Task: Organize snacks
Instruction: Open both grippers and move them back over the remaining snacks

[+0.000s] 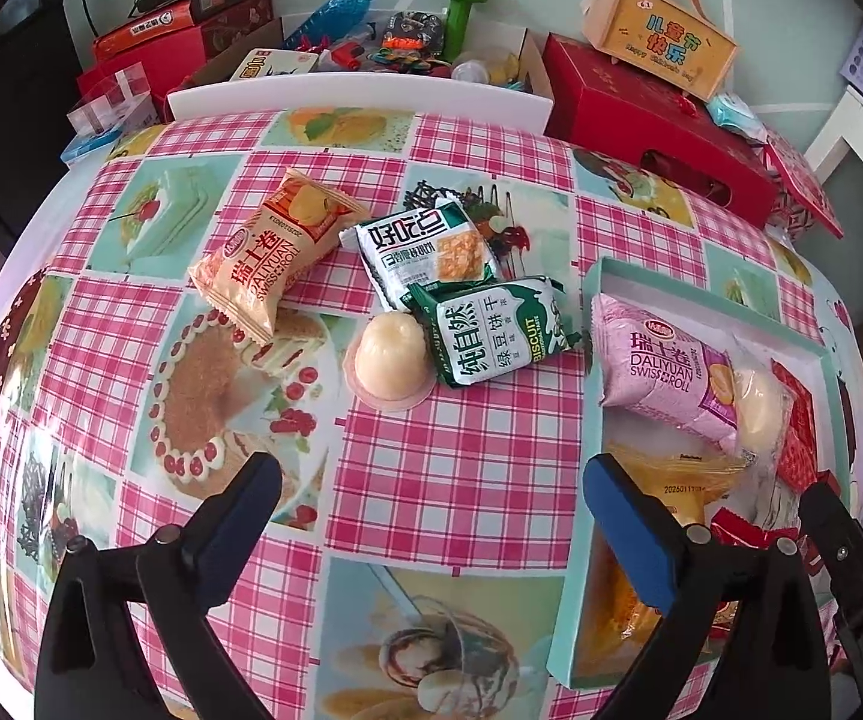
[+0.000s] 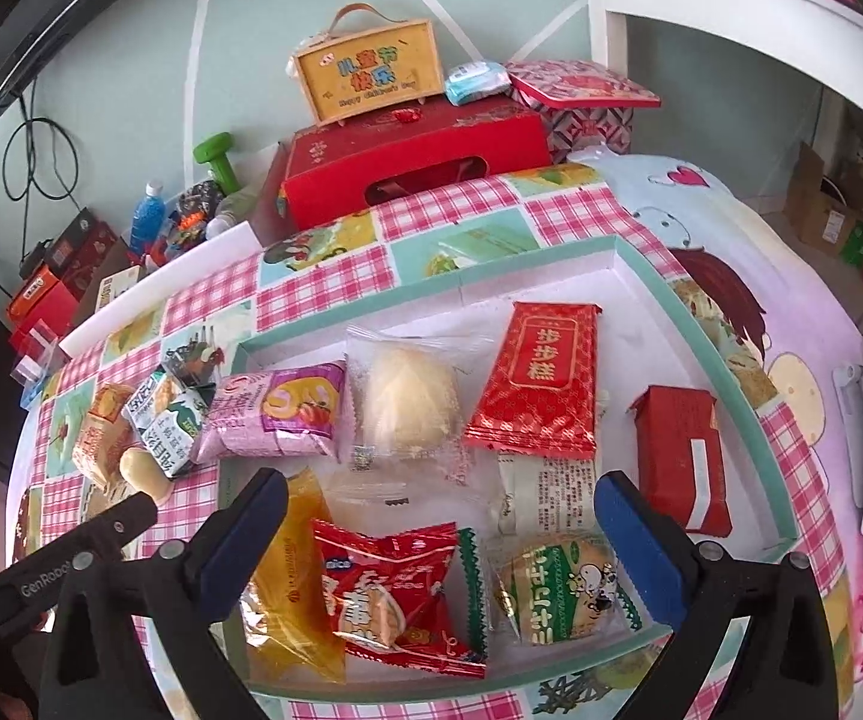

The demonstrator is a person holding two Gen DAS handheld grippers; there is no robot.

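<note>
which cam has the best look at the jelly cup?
Left wrist. The jelly cup sits near centre frame on the tablecloth, whole dome and rim visible, touching the green biscuit pack. Right wrist shows it only small at the left edge, distorted and partly hidden.

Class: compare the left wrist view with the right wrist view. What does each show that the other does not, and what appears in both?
Only the left wrist view shows the cake-print tablecloth clearly. Only the right wrist view shows the red gold-lettered packet and dark red packet in the tray. Both show the pink swiss roll and jelly cup.
</note>
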